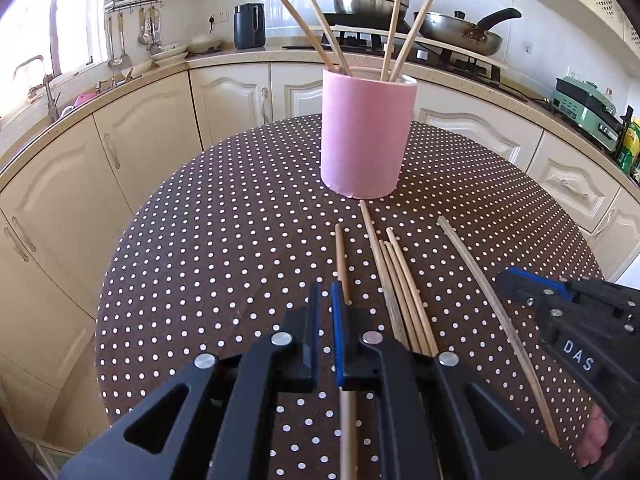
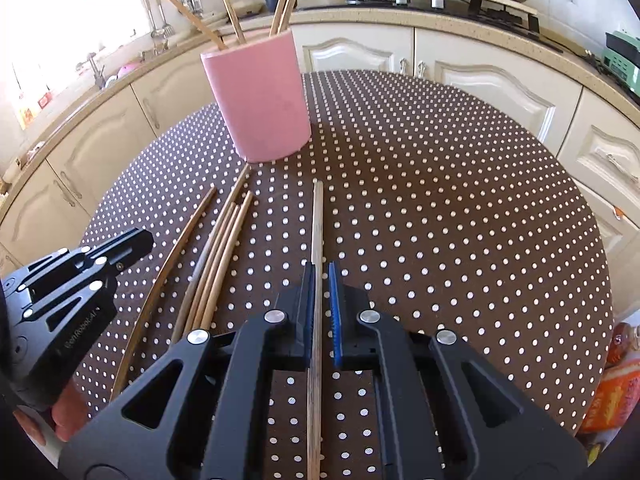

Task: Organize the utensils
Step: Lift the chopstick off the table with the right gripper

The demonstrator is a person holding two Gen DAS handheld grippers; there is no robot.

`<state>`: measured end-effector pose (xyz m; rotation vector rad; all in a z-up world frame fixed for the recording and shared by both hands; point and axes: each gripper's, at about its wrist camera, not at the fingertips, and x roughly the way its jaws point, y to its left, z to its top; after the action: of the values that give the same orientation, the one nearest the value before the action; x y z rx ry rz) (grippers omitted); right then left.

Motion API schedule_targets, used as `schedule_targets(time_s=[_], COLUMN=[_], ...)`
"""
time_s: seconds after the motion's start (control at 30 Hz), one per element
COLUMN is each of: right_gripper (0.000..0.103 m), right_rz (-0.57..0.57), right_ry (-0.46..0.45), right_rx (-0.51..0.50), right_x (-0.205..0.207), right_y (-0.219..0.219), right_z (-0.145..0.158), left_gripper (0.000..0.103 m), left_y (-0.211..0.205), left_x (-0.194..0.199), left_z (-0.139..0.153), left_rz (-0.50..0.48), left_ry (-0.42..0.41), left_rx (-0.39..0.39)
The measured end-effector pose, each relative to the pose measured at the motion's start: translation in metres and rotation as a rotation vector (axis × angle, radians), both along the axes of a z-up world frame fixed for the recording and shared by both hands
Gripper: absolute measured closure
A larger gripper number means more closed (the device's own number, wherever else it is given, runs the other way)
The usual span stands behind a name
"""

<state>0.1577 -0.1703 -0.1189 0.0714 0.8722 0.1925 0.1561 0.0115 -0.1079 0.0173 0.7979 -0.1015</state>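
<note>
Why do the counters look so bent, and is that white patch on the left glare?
Left wrist view: the fisheye lens bows the counter into a curve, and the window washes out white. Right wrist view: the same bending and the same washed-out upper left corner, while the pink cup and the dotted tablecloth stay sharp.

A pink cylindrical holder (image 1: 366,136) stands upright on the dotted tablecloth with four wooden chopsticks (image 1: 394,30) leaning out of it. More chopsticks lie flat in front: a tight bundle (image 1: 394,280) (its far tip almost touching the holder's base), one curved stick (image 2: 168,264), one pale flat one (image 2: 317,216).
</note>
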Motion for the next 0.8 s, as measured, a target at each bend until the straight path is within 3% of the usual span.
schedule_targets(time_s=[0.13,0.2,0.23,0.27,0.3,0.37,0.4,0.47,0.6,0.8], right_gripper=[0.095,0.088,0.069,0.039,0.034,0.034,0.034,0.033,0.03,0.028], right_rz=[0.003,-0.002,-0.007,-0.012,-0.021,-0.028,-0.027,-0.033,-0.039,-0.034], right_ry=[0.015,0.021,0.018,0.01,-0.01,-0.04,-0.04,-0.039,-0.013,0.02], right_rx=[0.002,-0.004,-0.006,-0.006,-0.006,-0.011,-0.011,-0.016,-0.031,-0.045], right_x=[0.0,0.001,0.0,0.0,-0.002,-0.005,-0.006,-0.006,-0.004,0.004], right_y=[0.003,0.004,0.003,0.003,0.003,0.001,0.001,0.0,0.0,-0.001], right_z=[-0.004,-0.006,-0.005,-0.005,-0.002,0.003,0.004,0.004,-0.001,-0.01], left_gripper=[0.096,0.096,0.096,0.096,0.095,0.09,0.075,0.065,0.057,0.056], left_y=[0.001,0.001,0.001,0.003,0.004,0.006,0.007,0.009,0.009,0.006], left_x=[-0.002,-0.002,-0.002,-0.002,-0.003,-0.004,-0.005,-0.008,-0.01,-0.001], left_z=[-0.002,-0.003,-0.003,-0.003,-0.002,-0.001,0.0,0.002,0.0,-0.014], left_rz=[-0.006,-0.007,-0.008,-0.015,-0.027,-0.046,-0.053,-0.063,-0.075,-0.073], left_ry=[0.002,0.009,0.011,0.017,0.024,0.032,0.032,0.01,0.003,0.071], left_rx=[-0.006,-0.006,-0.012,-0.026,-0.039,-0.061,-0.068,-0.074,-0.05,-0.035])
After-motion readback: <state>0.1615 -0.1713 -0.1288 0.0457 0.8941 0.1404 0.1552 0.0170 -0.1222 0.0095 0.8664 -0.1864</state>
